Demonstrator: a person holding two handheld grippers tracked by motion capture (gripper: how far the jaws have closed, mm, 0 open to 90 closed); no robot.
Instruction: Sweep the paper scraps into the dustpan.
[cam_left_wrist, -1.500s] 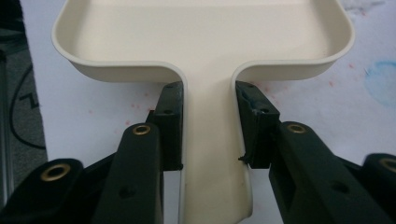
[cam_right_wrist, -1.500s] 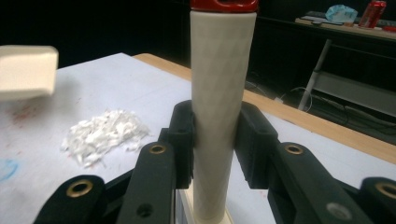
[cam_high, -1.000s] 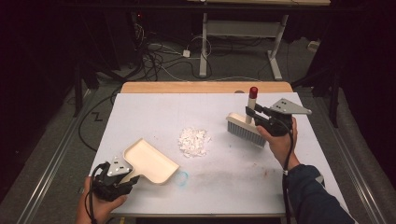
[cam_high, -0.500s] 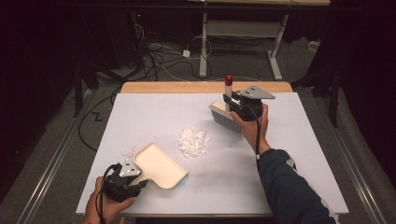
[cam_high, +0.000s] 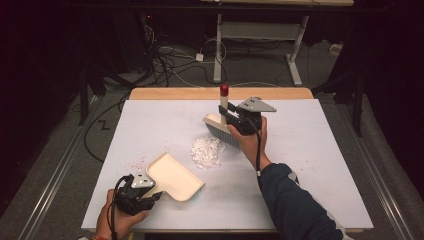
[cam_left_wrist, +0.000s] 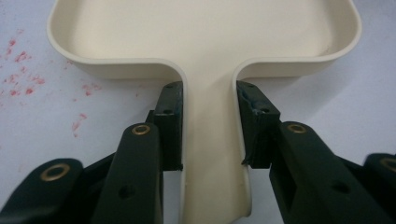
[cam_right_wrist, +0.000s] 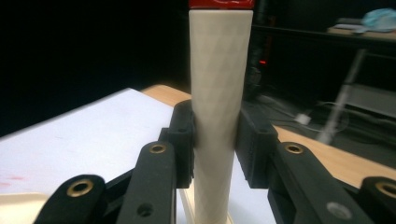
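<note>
Left claw (cam_high: 150, 192) was clamped on the handle of the cream dustpan (cam_high: 172, 176), whose tray lay flat on the table (cam_high: 320, 150) directly ahead of its jaws, while the right claw (cam_high: 227, 114) gripped the upright brush (cam_high: 223, 123) handle, paper scraps (cam_high: 206, 152) lying just below.

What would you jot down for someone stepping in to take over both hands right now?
Left tongs: shut on the dustpan handle, pan flat on the table.
Right tongs: shut on the brush handle, brush upright just behind the white scraps.
Done: both tools gripped, brush by the pile.
Left: sweep the scraps into the dustpan, which lies open toward them; none are in it yet.
</note>
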